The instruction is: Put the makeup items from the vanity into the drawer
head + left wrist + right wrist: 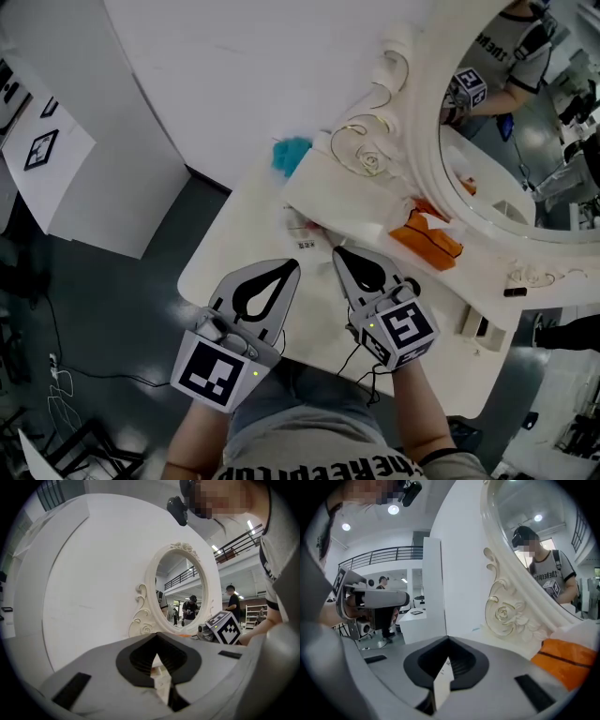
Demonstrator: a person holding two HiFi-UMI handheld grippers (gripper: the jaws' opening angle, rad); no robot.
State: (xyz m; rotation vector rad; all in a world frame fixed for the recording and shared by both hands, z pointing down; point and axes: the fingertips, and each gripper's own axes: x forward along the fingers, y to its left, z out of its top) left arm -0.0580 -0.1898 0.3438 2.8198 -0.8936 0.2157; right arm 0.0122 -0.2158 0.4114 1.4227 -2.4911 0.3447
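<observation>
In the head view both grippers hover over the front of the white vanity [234,234]. My left gripper [291,269] has its jaws pressed together and nothing shows between them. My right gripper [340,253] is shut too, its tip just right of some small white printed packets [305,236]. An orange makeup item [427,240] lies by the mirror's base, also seen in the right gripper view as the orange item [569,660]. A teal fluffy thing [292,153] sits at the vanity's back left. A small dark stick [516,292] lies at the right. No drawer shows.
The oval mirror [525,122] with its ornate white frame [508,616] stands along the vanity's right side. A white wall panel [234,66] is behind, and a white cabinet [84,169] to the left. Cables lie on the grey floor [112,375].
</observation>
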